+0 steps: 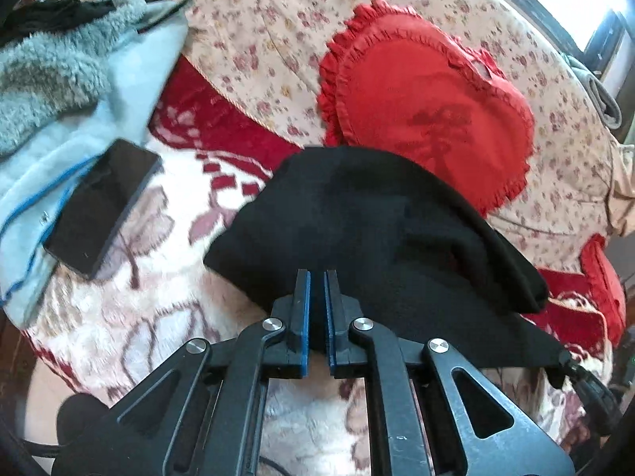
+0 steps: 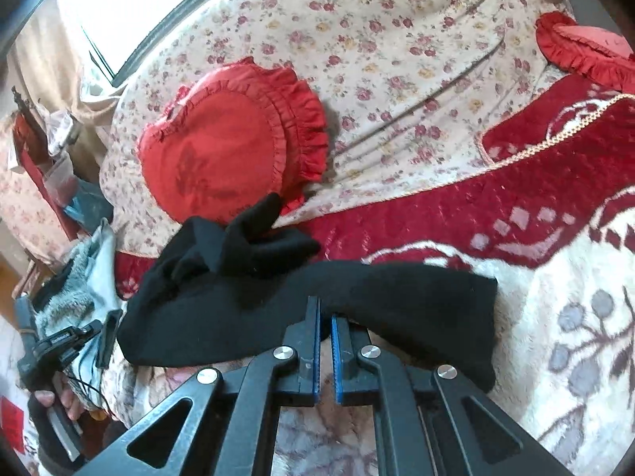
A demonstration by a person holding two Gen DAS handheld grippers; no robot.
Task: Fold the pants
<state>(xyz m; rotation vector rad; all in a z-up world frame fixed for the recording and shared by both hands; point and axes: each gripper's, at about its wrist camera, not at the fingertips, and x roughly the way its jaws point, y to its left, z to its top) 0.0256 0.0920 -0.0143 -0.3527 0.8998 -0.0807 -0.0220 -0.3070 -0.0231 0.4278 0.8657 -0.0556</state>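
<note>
The black pants (image 1: 377,234) lie bunched on a red and cream patterned blanket (image 1: 166,317). My left gripper (image 1: 317,277) is shut on the near edge of the pants, its blue pads pinching the cloth. In the right wrist view the pants (image 2: 397,297) stretch across in front, with a crumpled part toward the red cushion. My right gripper (image 2: 325,313) is shut on the pants' near edge. The left gripper (image 2: 67,341) and the hand holding it show at the left edge of the right wrist view.
A red heart-shaped frilled cushion (image 1: 428,95) rests against a floral-covered backrest (image 1: 278,23). A second red cushion (image 2: 587,47) is at the right. A light blue fleece garment (image 1: 79,91) and a black phone (image 1: 103,206) lie at the left.
</note>
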